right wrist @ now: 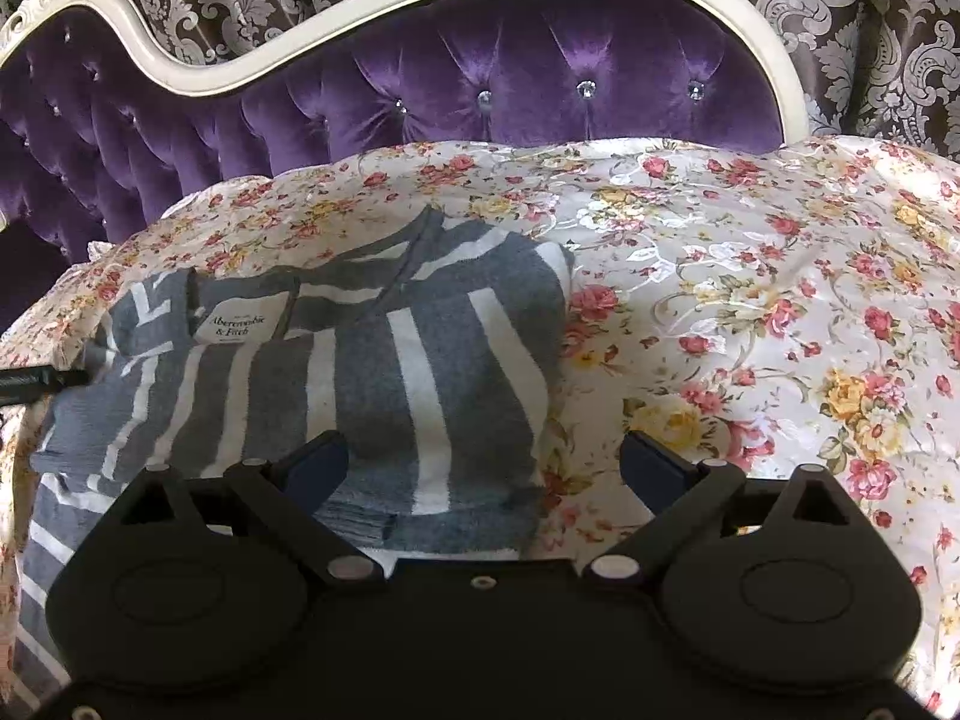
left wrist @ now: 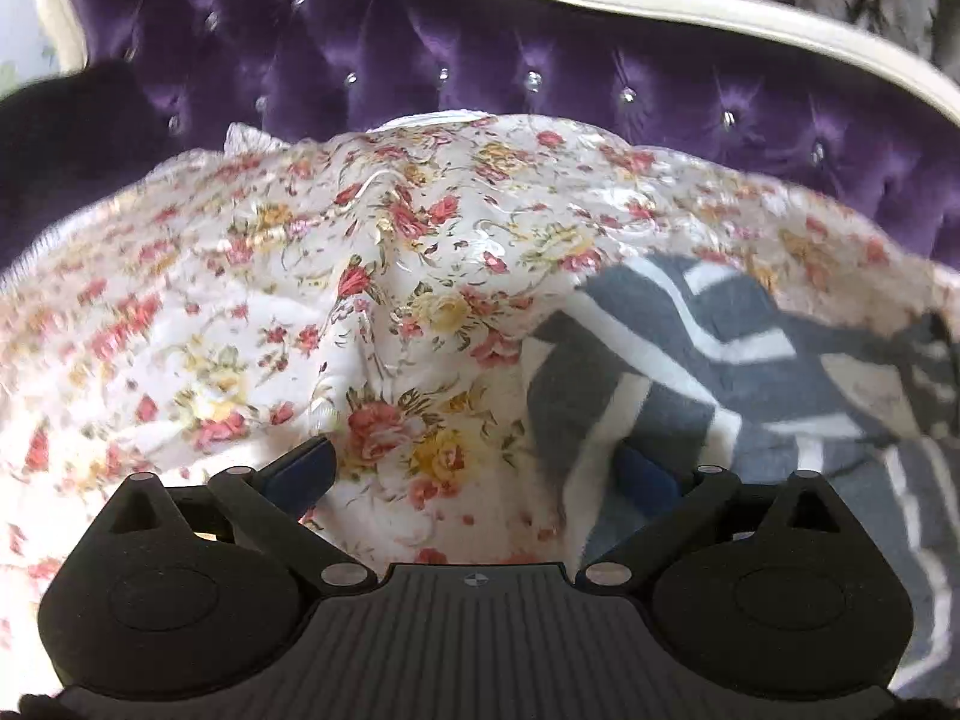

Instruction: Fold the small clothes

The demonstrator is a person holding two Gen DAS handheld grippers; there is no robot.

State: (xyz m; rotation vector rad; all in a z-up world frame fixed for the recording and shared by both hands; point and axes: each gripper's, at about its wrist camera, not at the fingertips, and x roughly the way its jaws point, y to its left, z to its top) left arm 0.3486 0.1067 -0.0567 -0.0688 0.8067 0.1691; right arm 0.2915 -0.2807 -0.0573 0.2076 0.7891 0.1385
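Both jaws spread: right gripper straddles the striped top's right edge at lower centre, left gripper empty at its blurred, probably loose left edge, so closing may pinch the floral sheet too

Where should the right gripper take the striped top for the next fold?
Probably the striped top's right edge, approached from the right over the bedspread. That edge lies exposed and straight between the open right gripper's fingers, which already straddle it.
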